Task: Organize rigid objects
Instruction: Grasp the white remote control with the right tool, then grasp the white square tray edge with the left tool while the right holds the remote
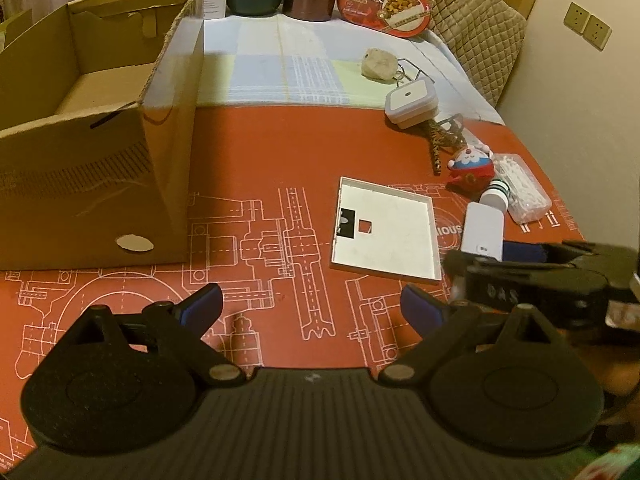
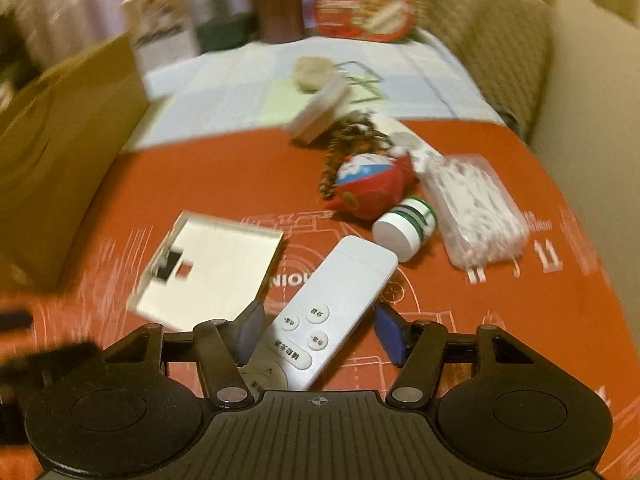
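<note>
A white remote [image 2: 336, 300] lies slanted on the red mat, its button end between the blue pads of my right gripper [image 2: 316, 328]. The left pad [image 2: 250, 330] is at its edge. The right pad [image 2: 388, 332] stands a narrow gap off it, so the jaws are open around it. In the left wrist view the same remote [image 1: 482, 228] shows at the right. My left gripper [image 1: 312, 304] hovers open over bare mat with nothing between its fingers. An open cardboard box [image 1: 92, 184] stands to its left.
A flat white square tray [image 1: 384, 228] lies left of the remote. Beyond it are a red and blue toy [image 2: 376, 188], a green-banded white bottle [image 2: 404, 232], a clear box of cotton swabs [image 2: 472, 208], a white square case [image 1: 412, 100] and a stone [image 1: 380, 64]. Jars and a food tin [image 1: 384, 4] stand at the back.
</note>
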The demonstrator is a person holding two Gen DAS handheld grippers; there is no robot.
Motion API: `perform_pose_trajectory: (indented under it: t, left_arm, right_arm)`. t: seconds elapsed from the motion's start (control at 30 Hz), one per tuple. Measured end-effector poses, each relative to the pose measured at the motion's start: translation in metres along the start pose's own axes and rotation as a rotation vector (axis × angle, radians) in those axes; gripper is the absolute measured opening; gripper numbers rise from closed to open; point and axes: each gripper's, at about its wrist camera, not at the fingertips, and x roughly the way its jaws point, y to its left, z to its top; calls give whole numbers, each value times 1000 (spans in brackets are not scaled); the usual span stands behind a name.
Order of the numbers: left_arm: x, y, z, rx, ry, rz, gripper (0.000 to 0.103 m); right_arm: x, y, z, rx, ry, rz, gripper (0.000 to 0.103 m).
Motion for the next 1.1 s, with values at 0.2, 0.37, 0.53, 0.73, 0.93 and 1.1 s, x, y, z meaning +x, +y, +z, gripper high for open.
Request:
perform_pose_trajectory:
  t: [0.2, 0.37, 0.53, 0.73, 0.93, 1.1]
  left_arm:
    - [4, -2, -1, 13, -5, -4, 94]
    - [9, -9, -1, 45, -27, -26, 94]
    - [14, -16, 0, 89, -68, -39, 94]
    - [26, -26, 5, 151, -103, -40, 93]
    - [39, -37, 11, 164, -113, -67, 94]
    - [52, -51, 14, 180, -128, -50, 99]
  right_arm:
    - [-8, -3, -15, -140, -24, -28, 40]
    - [-12, -3, -26, -131, -64, -64, 41]
    - [-8, -9, -25, -69, -92, -20, 41]
    - [-8, -15, -26, -50, -111, 24, 36]
    - [-15, -21, -29, -14, -121, 27, 35]
    - [-23, -27, -31, 4, -143, 13, 35]
